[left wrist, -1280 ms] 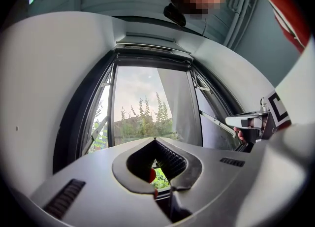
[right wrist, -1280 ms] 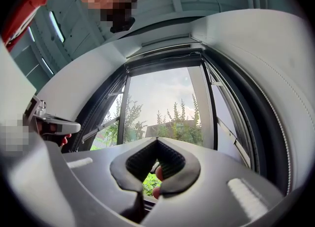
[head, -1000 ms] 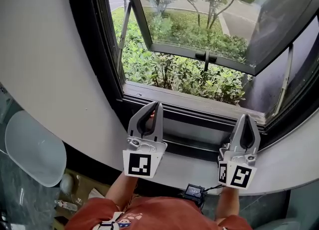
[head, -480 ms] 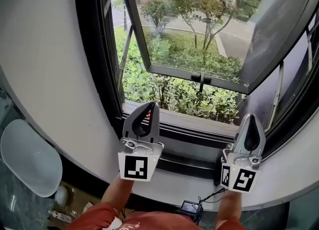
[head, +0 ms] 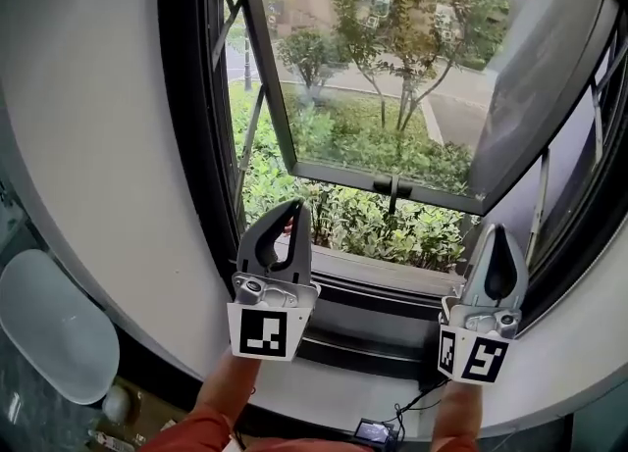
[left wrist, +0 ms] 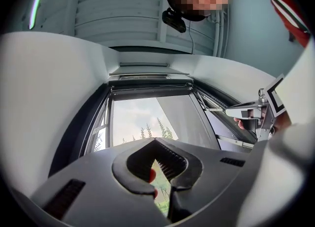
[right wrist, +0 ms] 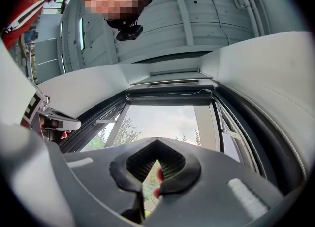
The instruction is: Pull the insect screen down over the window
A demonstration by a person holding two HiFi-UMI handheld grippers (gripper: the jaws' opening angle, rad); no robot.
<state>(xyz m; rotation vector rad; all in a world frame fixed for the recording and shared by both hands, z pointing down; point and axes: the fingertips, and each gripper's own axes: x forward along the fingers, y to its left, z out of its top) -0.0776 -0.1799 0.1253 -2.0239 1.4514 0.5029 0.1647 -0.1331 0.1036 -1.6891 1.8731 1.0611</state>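
Head view: we note the grey left claw (head: 296,205) and grey right claw (head: 494,229) raised side by side, tips up, in front of the black-framed window (head: 191,146).

Left gripper view: left claw closed, nothing gripped. The dark insect screen bar (left wrist: 147,91) sits along the window's top edge.

Right gripper view: right claw closed, empty. The screen bar lies far above its tips.

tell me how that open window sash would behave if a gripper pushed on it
The window sash looks stiff: glass in a metal frame, so it should not flex. Slanted stays hold its sides, so a push would probably swing it rather than slide it. Its glass is likely slippery; the handle offers better purchase.
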